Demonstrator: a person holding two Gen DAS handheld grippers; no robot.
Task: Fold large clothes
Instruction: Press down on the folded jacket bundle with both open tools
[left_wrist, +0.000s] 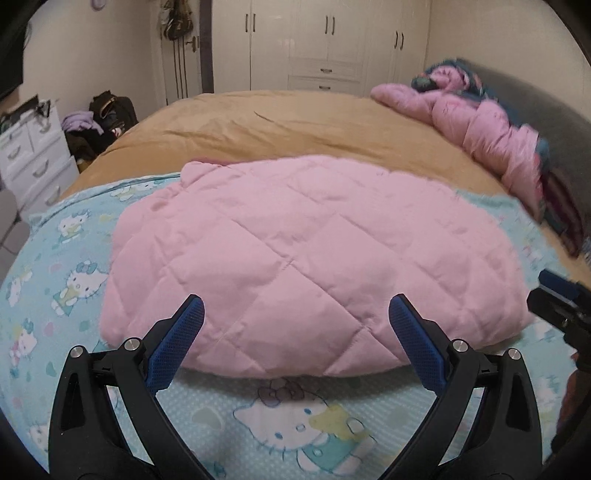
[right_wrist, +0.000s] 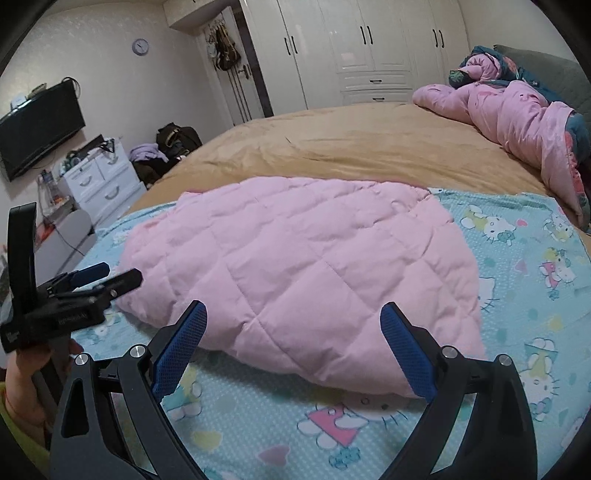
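The pink quilted jacket (left_wrist: 295, 258) is lying folded on the cartoon-print sheet (left_wrist: 280, 417) near the bed's front edge. It is looking puffy, soft and light; its near hem should be pinching easily. Left tongs (left_wrist: 295, 314) and right tongs (right_wrist: 294, 317) are hovering spread, gripping nothing.

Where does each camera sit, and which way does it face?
Left wrist: on the left hand-held gripper, open, facing the pink quilted garment; the right gripper's tip shows at the right edge.
Right wrist: on the right hand-held gripper, open, facing the same garment; the person's hand shows.
Shared: garment, cartoon-print sheet, wardrobe.
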